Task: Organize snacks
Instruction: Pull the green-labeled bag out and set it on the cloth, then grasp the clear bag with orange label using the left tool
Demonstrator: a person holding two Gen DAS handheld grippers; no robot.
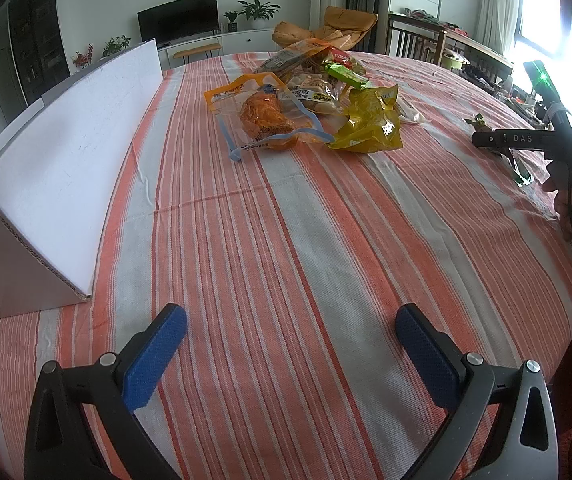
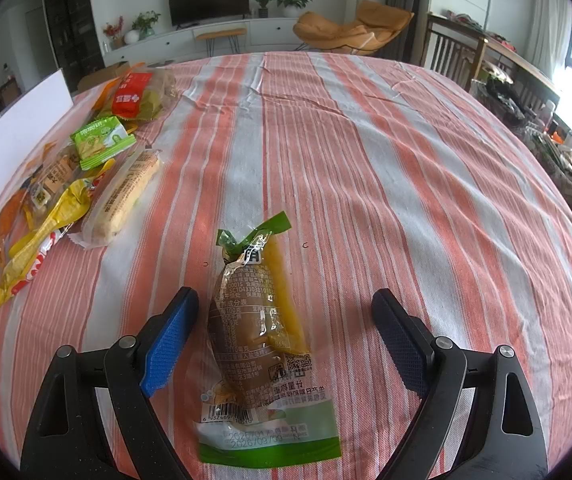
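Between the wide-apart jaws of my right gripper [image 2: 286, 304] a clear pouch with green ends [image 2: 256, 320], holding a brown-and-yellow snack, lies flat on the striped cloth. Neither pad touches it; the left blue pad [image 2: 170, 340] is close beside it and the right pad stands well apart. My left gripper [image 1: 290, 320] is open over bare cloth with nothing between its fingers. A pile of snack packets [image 1: 306, 96] sits further out on the table, and shows again as the pile [image 2: 78, 184] to the left in the right wrist view. An open white cardboard box [image 1: 66, 152] stands at the left.
The table is covered by an orange-and-white striped cloth [image 1: 286, 220]. The right tool's black body [image 1: 526, 138], held by a hand, is at the right edge of the left wrist view. Chairs, a TV cabinet and a cluttered side table stand beyond the table.
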